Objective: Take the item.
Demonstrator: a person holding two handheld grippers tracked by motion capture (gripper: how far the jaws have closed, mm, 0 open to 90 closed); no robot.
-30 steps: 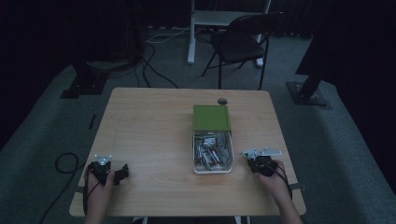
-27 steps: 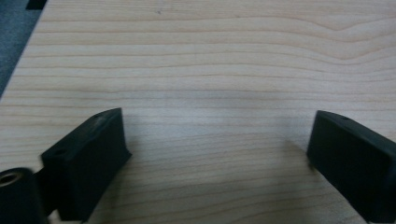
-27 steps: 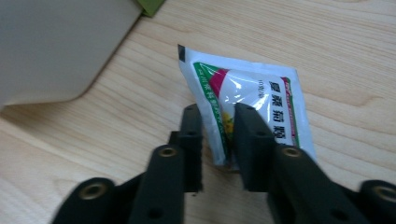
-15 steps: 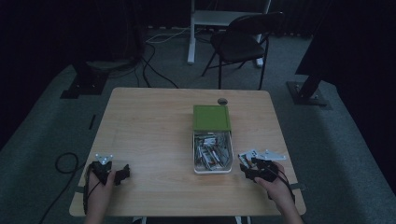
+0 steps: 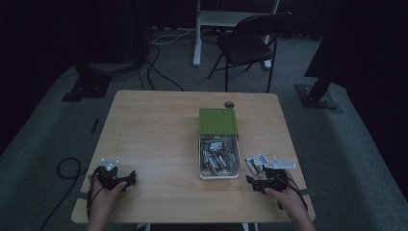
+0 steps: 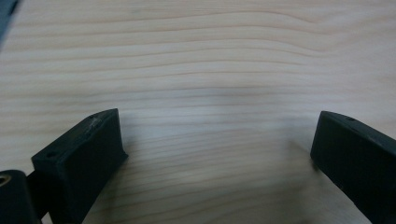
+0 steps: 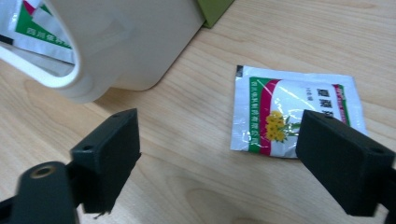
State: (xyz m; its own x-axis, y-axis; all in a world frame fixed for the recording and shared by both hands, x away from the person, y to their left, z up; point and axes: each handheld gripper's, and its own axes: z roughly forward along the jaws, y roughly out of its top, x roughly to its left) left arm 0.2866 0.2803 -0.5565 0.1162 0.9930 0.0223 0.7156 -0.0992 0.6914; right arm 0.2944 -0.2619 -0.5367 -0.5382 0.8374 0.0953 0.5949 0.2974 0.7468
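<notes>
Wooden table: our right gripper jaws just opened wide, sachet lying flat beside white box; left gripper wide, empty.

1. The left half of the table lay bare wood, free for passing.
2. The box and its green lid blocked the middle right.
3. A packet lay flat just right of the box, narrowing the strip to the table's right edge.
4. The near edge was bare between the hands.
</notes>
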